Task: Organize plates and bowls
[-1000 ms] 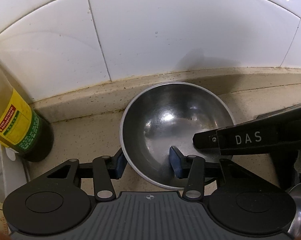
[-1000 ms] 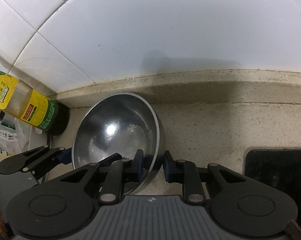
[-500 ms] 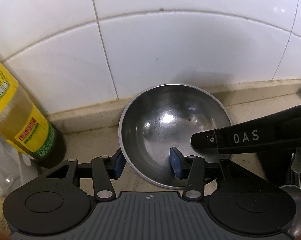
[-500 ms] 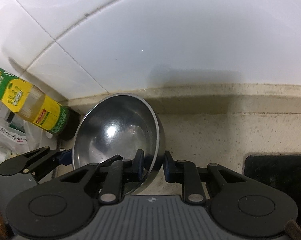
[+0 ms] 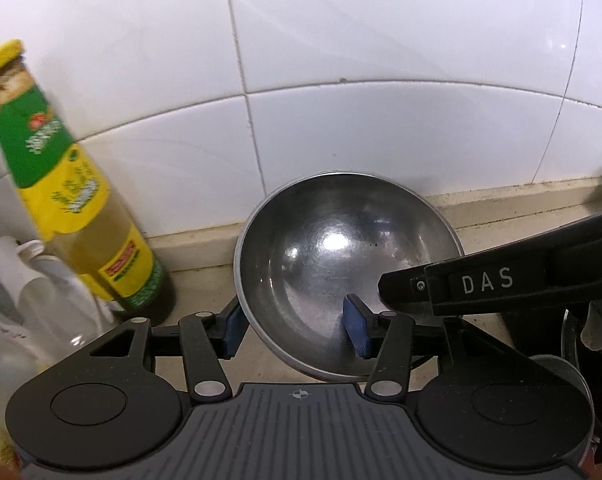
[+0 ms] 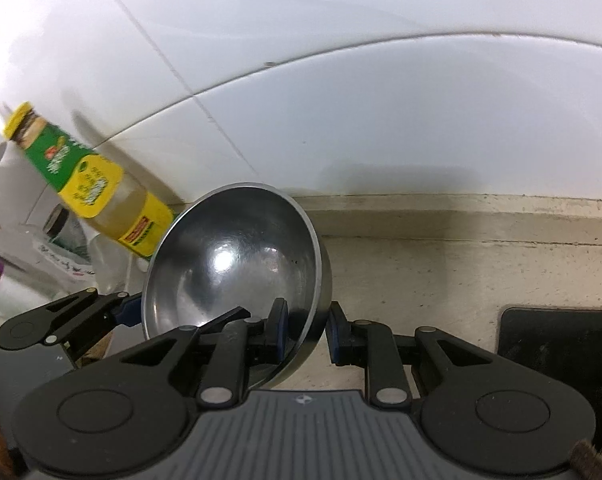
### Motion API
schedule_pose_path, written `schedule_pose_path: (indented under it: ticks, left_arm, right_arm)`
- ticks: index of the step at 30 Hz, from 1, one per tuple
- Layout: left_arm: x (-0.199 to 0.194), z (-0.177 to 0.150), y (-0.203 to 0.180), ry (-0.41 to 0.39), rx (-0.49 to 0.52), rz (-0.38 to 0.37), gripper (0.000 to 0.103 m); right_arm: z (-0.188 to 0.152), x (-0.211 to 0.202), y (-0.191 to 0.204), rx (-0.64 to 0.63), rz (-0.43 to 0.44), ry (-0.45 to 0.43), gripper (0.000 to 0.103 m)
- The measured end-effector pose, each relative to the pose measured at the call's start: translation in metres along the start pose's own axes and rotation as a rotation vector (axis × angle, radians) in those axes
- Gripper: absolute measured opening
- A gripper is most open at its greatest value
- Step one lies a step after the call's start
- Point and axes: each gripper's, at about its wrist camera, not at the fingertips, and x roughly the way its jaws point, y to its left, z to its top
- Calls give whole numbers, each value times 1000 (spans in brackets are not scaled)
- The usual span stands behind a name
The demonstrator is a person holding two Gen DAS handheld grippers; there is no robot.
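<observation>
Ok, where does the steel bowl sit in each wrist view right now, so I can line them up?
Left wrist: steel bowl at lower centre, its rim between the left gripper fingers.
Right wrist: left of centre, its right wall pinched by the right gripper.
Shared landmark: the yellow-capped bottle, left of the bowl in both views.

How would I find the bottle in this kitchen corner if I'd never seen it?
Start at the white tiled wall where it meets the beige counter. Left of the steel bowl stands a tall bottle. Only it has a yellow cap, green-and-yellow labels and pale golden liquid.
</observation>
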Motion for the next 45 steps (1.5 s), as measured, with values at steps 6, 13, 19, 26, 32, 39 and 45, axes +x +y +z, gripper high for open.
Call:
schedule_pose_path:
  ticks: [6,13,19,26,32,39,45]
  left_arm:
    - [-24,-12,6,-2,-12,20,61]
    - [-46,-37,15,14,-29,39,61]
    - [-50,-62,20,56,-44,50,63]
    - [-36,-84,28,113,-77,44,63]
    - [-27,-91,32,145,-105,28,63]
    - [-28,-92,33,145,-114,38,67]
    - [-34,-93,36,138,-137,54,72]
  right_arm:
    - [-6,-10,19,-28,20,1,20]
    - [-24,-16,43,-59,41,37,20]
    - [-44,-12,60,-86,57,92,20]
    - [-64,8,68,-105,47,171,20]
    - [-67,23,70,-118,35,204,22]
    - [-64,24,69,-135,25,179,22]
    - [-63,18,67,-130,33,155,22]
